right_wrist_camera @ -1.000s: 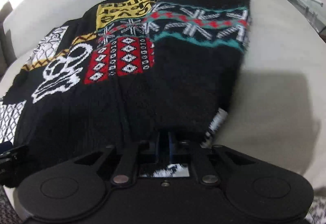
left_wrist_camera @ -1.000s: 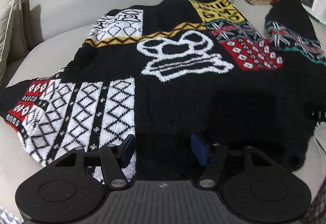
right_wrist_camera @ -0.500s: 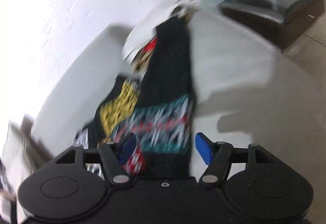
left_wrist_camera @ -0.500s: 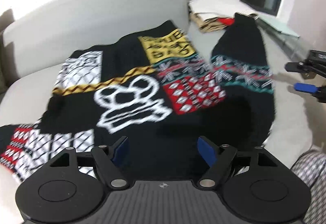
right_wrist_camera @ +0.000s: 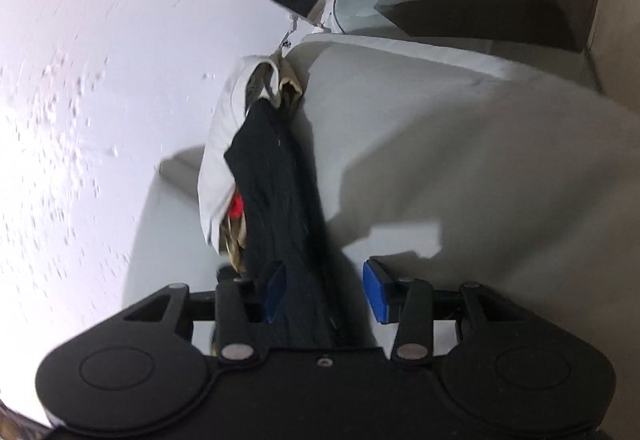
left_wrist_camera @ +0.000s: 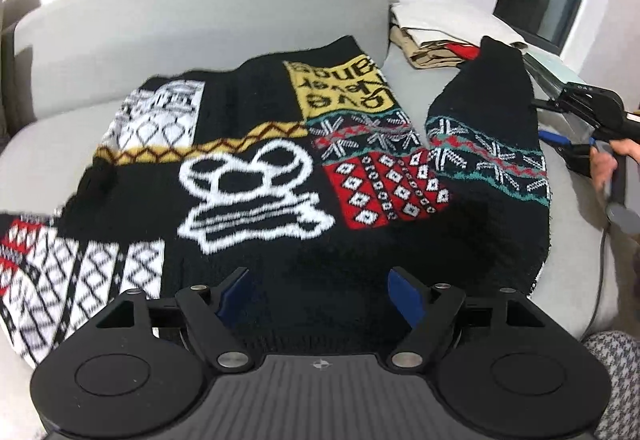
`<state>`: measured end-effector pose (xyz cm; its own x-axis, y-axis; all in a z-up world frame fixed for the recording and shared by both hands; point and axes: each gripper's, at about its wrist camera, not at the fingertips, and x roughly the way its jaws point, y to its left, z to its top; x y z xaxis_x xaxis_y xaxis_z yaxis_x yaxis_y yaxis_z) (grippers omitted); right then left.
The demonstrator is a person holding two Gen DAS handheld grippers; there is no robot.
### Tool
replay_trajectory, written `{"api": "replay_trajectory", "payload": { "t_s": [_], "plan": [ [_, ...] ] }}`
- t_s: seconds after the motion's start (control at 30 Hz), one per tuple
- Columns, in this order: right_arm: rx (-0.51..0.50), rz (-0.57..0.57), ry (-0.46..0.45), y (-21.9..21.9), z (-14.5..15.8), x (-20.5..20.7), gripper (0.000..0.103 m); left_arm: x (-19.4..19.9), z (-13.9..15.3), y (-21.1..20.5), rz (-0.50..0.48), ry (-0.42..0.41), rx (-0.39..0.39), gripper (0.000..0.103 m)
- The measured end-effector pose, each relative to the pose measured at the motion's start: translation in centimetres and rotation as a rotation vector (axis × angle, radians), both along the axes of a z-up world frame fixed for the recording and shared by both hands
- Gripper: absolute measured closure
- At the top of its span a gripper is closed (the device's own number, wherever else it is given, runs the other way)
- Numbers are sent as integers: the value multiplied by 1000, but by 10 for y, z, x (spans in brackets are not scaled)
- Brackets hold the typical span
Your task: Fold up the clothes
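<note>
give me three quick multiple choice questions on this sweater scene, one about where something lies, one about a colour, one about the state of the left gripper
1. Where does the folded pile of clothes lie?
A. on the sofa beyond the sweater's far right corner
B. on top of the skull design
C. between the left gripper's fingers

2. What colour is the lettered patch on the sweater?
A. green
B. yellow
C. pink

3. How does the left gripper stand?
A. shut on the sweater's hem
B. shut on nothing
C. open, holding nothing

Answers:
1 A: the pile sits against the sofa back, past the sweater's right sleeve.
2 B: the patch with black letters is yellow.
3 C: the blue pads stand wide apart above the black knit, pressing on nothing.
</note>
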<state>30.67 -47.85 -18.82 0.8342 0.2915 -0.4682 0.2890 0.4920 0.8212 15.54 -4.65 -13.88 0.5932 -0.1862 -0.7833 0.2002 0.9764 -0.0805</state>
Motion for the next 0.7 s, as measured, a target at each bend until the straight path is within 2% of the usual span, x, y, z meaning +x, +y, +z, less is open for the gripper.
{"api": "replay_trajectory", "payload": {
  "t_s": [0.1, 0.2, 0.27, 0.33, 0.37, 0.43, 0.57, 0.6, 0.67, 0.7],
  "plan": [
    [11, -19, -2, 4, 1, 14, 73, -3, -3, 4, 22, 18, 3, 28],
    [-102, -25, -10, 14, 19, 14, 94, -8, -3, 6, 29, 20, 13, 28],
    [-186, -36, -22, 21, 33, 11, 95, -13, 0, 6, 18, 4, 25, 28],
    [-321, -130, -69, 28, 58, -18, 95, -16, 2, 7, 6, -10, 30, 28],
    [-378, -183, -84, 29, 68, -32, 95, -18, 3, 8, 1, -16, 31, 28],
    [-436, -259, -57, 22, 75, -55, 95, -19, 1, 9, 4, -6, 18, 28],
    [-391, -275, 204, -7, 36, -58, 90, -20, -3, 13, 9, 32, -22, 28],
    [-391, -264, 196, -7, 39, -65, 88, -22, -3, 14, 8, 27, -19, 28],
    [-390, -243, 179, -7, 44, -80, 77, -27, 1, 18, 14, 10, -11, 28],
    [-393, -228, 165, -5, 48, -87, 67, -29, 3, 20, 18, 1, -7, 28]
  ]
}}
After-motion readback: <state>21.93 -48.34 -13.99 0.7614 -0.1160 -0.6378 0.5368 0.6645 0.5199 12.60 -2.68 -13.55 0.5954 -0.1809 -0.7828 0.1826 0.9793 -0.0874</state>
